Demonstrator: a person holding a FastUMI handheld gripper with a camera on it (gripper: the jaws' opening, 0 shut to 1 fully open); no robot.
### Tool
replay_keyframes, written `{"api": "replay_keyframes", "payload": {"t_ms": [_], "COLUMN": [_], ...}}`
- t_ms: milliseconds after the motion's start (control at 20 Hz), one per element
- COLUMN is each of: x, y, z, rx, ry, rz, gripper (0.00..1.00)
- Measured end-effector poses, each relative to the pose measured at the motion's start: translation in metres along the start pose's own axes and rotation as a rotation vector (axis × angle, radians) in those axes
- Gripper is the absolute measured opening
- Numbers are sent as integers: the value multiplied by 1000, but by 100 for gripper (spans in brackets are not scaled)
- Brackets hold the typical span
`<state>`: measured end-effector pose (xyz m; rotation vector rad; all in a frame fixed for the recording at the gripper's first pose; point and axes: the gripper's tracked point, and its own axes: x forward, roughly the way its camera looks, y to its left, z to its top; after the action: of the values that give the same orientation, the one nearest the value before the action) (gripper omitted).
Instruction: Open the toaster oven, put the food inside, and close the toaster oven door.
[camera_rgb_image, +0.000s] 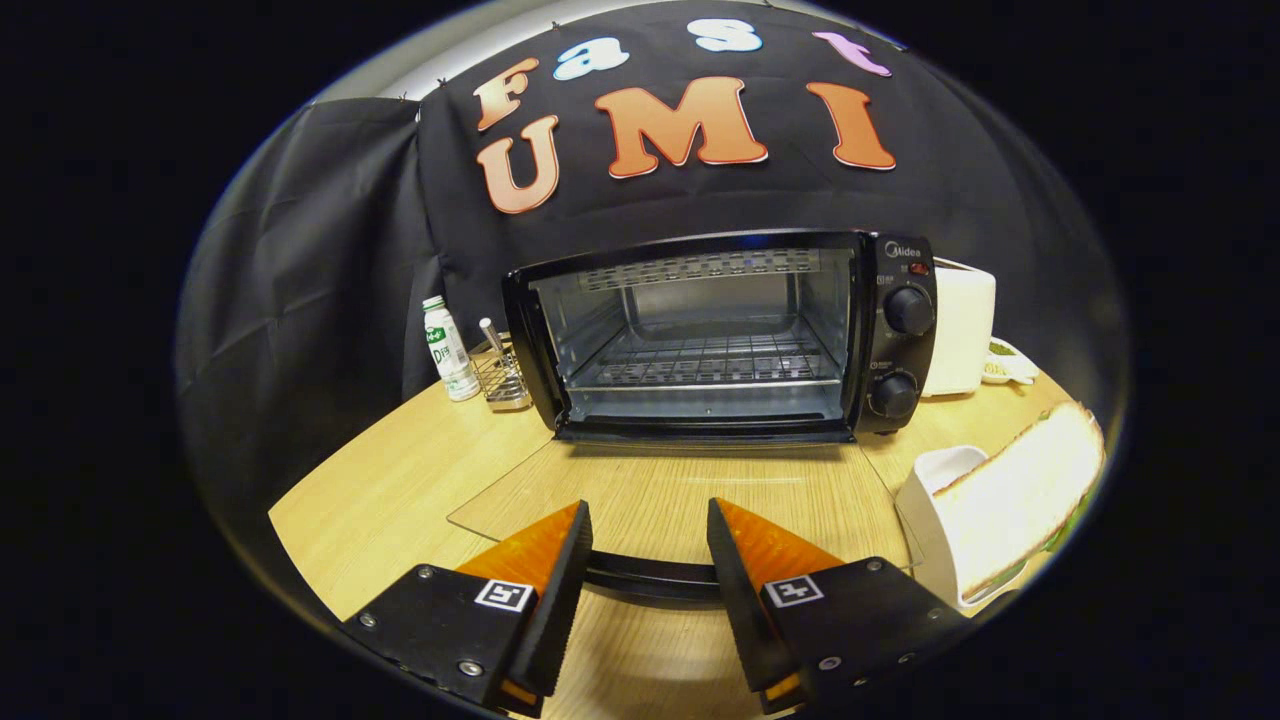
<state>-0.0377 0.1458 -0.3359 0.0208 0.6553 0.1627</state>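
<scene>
Toaster oven (725, 335) at 12 o'clock, door (690, 500) lying flat open, handle (650, 577) between fingers. Gripper (648, 560) spread wide, holding nothing. Sandwich (1020, 500) on white dish (935, 475) at 2 o'clock. Next likely: swing right, grip sandwich gently by its edges, keep level.

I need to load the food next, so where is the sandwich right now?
The sandwich leans on a white dish on the table, right of the open gripper and the toaster oven's lowered door.
</scene>
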Motion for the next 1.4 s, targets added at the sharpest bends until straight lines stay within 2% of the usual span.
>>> {"api": "replay_keyframes", "payload": {"t_ms": [350, 500, 700, 800, 900, 1000, 1050, 1100, 1200, 1250, 1400], "x": [-14, -42, -96, -128, -150, -147, -143, -135, -124, -120, -111], "y": [-9, -29, -80, -113, -149, -185, -196, -198, -216, -224, -226], "z": [-6, 7, 49, 64, 74, 72, 62, 50, 41, 39, 33], "rx": [17, 41, 107, 156, 171, 151, 155, 159, 147, 138, 166], "ry": [15, -14, -116, -137, -155, -137, -84, -34, 8, 19, 69], "rz": [60, 80, 80, 56, -2, -90, -111, -98, -148, -171, -155], "gripper": [69, 69, 68, 69, 69, 70, 71, 76, 84, 85, 86]}}
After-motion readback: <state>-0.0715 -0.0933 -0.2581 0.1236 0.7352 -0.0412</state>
